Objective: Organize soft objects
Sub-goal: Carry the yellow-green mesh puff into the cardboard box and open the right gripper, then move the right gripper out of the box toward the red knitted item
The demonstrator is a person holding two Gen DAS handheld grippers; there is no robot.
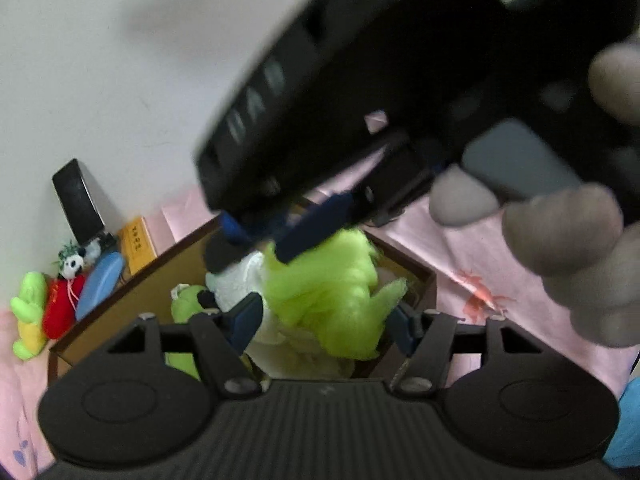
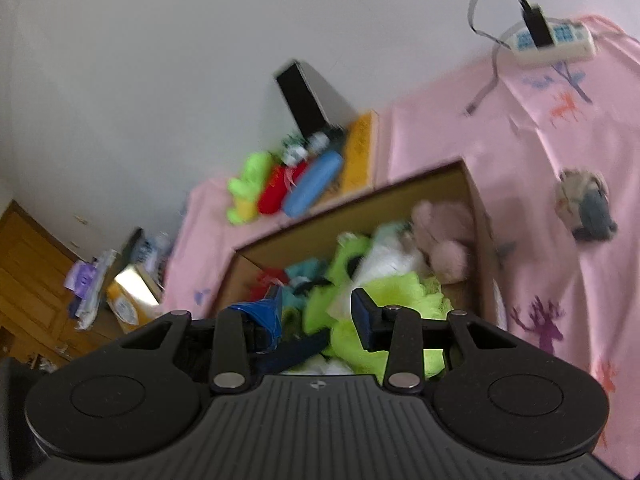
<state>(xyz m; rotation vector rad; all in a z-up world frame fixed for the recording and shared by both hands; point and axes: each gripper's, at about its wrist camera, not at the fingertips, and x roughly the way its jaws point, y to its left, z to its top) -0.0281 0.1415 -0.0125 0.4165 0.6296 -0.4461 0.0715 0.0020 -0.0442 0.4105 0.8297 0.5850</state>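
my left gripper [image 1: 324, 320] clamps the lime green plush [image 1: 332, 292] over the cardboard box [image 1: 120, 308].

my right gripper [image 2: 316, 312] hangs with jaws parted, holding nothing, just above the same plush [image 2: 400, 292] and the box [image 2: 352, 216]. from the box, my left hand is nearer; more toys [image 1: 44, 308] lie beyond its far wall.

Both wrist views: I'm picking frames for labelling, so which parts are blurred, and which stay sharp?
Left wrist view: the right gripper and hand crossing the top are heavily blurred; the green toy is soft. Right wrist view: the box and toys smear with motion; the gripper's own body stays sharp in both.
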